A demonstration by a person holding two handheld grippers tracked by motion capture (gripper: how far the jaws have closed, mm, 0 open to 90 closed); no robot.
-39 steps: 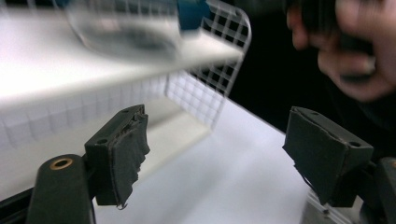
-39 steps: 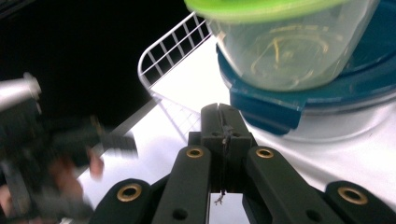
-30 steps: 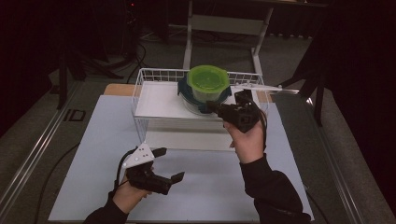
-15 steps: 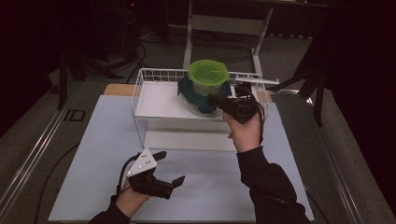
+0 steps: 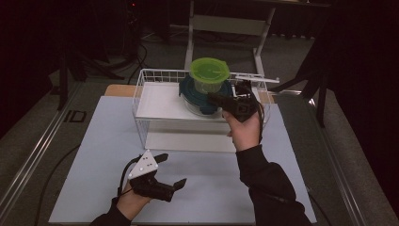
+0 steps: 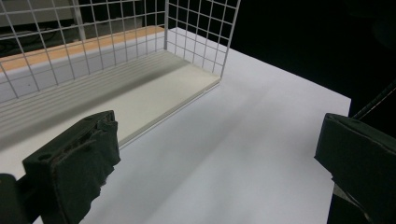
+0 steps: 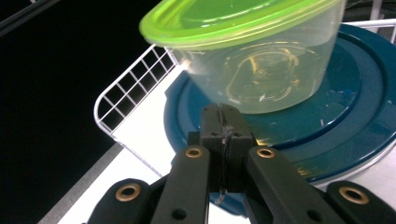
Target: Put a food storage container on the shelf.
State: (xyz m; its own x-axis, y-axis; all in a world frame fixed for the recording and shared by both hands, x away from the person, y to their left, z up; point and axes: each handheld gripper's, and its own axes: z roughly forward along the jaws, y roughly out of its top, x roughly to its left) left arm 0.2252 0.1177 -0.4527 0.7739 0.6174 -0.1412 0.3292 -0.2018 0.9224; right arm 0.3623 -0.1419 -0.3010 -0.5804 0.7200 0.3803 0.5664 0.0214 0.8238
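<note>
On the rack: clear plastic tub with lime-green lid (image 5: 209, 75) sits on blue-lidded bowl (image 5: 200, 96).
Right gripper (image 5: 217, 98): jaws pressed together, empty, nudging tub's base.
Left gripper (image 5: 170, 172): jaws wide, idle.
Next: open, then grasp.

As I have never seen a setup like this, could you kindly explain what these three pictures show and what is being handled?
There is no machine here: a person holds a two-jaw gripper in each hand at a table covered by a pale mat. The high view looks down from above; the other two come from cameras riding on each gripper. On the mat stands a white wire rack with a shelf. On that shelf sits a bowl with a blue lid, and on it a clear tub with a green lid. The right gripper has its jaws shut, tips at the tub's base; whether it grips anything I cannot tell. The left gripper waits open above the mat, holding nothing.
</note>
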